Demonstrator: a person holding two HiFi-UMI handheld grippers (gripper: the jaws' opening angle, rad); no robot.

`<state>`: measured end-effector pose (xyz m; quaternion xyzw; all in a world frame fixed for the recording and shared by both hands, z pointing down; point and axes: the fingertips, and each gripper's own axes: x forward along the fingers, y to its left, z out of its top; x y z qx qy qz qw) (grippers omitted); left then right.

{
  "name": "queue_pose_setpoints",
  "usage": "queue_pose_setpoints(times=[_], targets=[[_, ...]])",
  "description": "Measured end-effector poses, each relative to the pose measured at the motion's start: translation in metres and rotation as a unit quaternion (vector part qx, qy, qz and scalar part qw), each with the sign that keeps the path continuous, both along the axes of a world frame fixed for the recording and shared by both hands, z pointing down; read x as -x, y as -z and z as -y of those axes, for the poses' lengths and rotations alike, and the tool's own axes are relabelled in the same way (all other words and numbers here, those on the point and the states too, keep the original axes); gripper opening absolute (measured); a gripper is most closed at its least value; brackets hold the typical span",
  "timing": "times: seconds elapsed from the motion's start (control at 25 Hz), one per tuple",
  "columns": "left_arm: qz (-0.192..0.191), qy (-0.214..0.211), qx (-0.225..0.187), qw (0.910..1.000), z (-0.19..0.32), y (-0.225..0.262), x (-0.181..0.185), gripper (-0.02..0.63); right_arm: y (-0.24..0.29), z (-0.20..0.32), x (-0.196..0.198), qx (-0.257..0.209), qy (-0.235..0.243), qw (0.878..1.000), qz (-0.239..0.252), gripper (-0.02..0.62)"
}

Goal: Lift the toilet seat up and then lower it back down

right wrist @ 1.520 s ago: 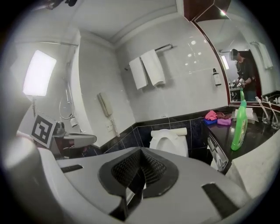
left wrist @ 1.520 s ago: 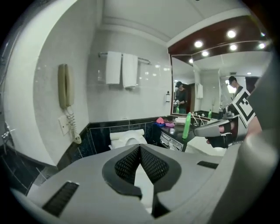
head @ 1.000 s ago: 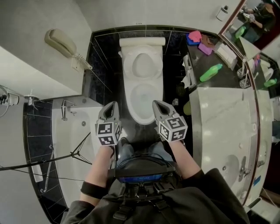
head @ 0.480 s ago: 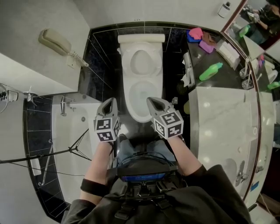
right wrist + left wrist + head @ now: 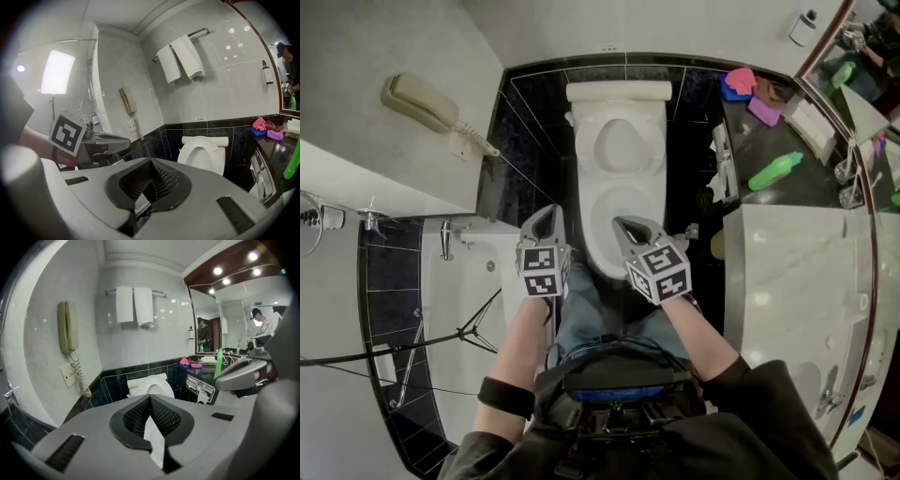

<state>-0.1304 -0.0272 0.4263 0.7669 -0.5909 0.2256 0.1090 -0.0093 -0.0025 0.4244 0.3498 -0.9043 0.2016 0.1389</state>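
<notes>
Left tongs (image 5: 546, 214) and right tongs (image 5: 624, 223), both pressed together, empty, near front rim of toilet (image 5: 598, 255), between bathtub (image 5: 464, 300) and counter (image 5: 787, 272).

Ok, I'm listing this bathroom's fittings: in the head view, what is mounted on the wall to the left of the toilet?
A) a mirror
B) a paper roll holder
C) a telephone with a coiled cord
C: a beige telephone with a coiled cord hangs on the light wall left of the toilet.

White toilet seat (image 5: 600, 150) raised, leaning against tank (image 5: 619, 91).
</notes>
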Motion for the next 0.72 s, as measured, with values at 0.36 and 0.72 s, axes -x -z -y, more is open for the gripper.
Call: queue_pose_setpoints(times=[0.36,0.72], targets=[[0.018,-0.049,0.018,0.9985,0.101,-0.053,0.033,0.003,-0.061,0.079,0.058,0.017,-0.018,0.999,-0.024,0.005],[0.069,-0.078,0.06,0.9927,0.182,-0.142,0.076,0.005,-0.138,0.154,0.113,0.037,-0.017,0.998,-0.049,0.006]])
